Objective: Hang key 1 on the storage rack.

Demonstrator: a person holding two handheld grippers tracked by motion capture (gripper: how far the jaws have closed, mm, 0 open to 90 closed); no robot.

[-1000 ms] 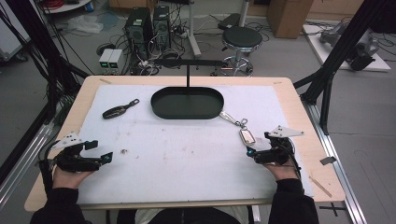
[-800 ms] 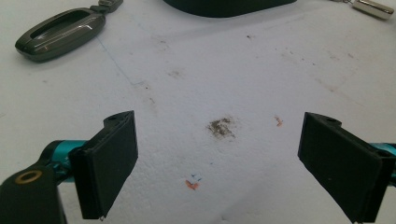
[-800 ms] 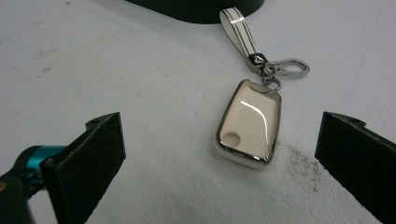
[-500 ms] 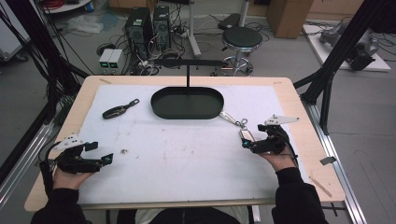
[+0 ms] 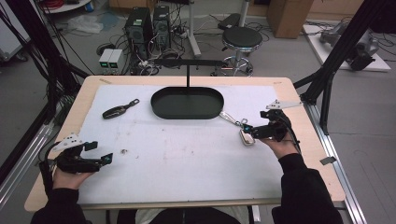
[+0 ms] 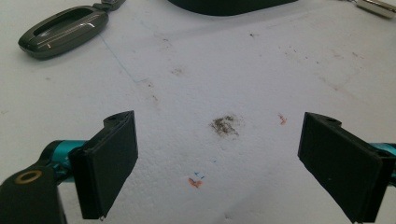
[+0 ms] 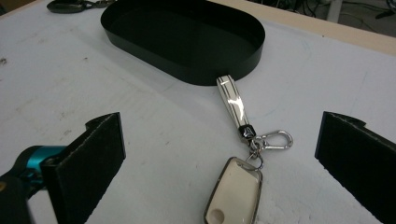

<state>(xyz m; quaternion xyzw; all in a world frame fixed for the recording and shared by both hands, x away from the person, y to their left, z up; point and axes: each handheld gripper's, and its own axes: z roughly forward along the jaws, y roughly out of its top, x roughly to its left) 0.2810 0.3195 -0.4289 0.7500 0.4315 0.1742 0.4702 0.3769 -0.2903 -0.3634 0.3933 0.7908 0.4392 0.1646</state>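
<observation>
A cream key fob (image 7: 233, 193) with a striped strap (image 7: 232, 102) and a metal clip (image 7: 273, 139) lies on the white mat, right of a black oval tray (image 7: 187, 32). My right gripper (image 7: 224, 140) hovers open just behind the fob, its jaws wide on either side of it and touching nothing. From above, the right gripper (image 5: 250, 132) is at the fob (image 5: 246, 138), near the tray (image 5: 187, 103). A dark key fob (image 5: 119, 110) lies left of the tray. My left gripper (image 5: 105, 159) rests open at the near left, empty, and its own view (image 6: 219, 149) faces the dark fob (image 6: 63, 31).
The white mat (image 5: 187, 163) covers most of the wooden table. A dark smudge (image 6: 226, 125) marks it ahead of the left gripper. A black post (image 5: 188, 74) with a crossbar rises behind the tray. Black frame legs stand at both table sides.
My right gripper has risen and moved forward and left, from the near right up to the cream key fob. The left gripper has stayed put.
</observation>
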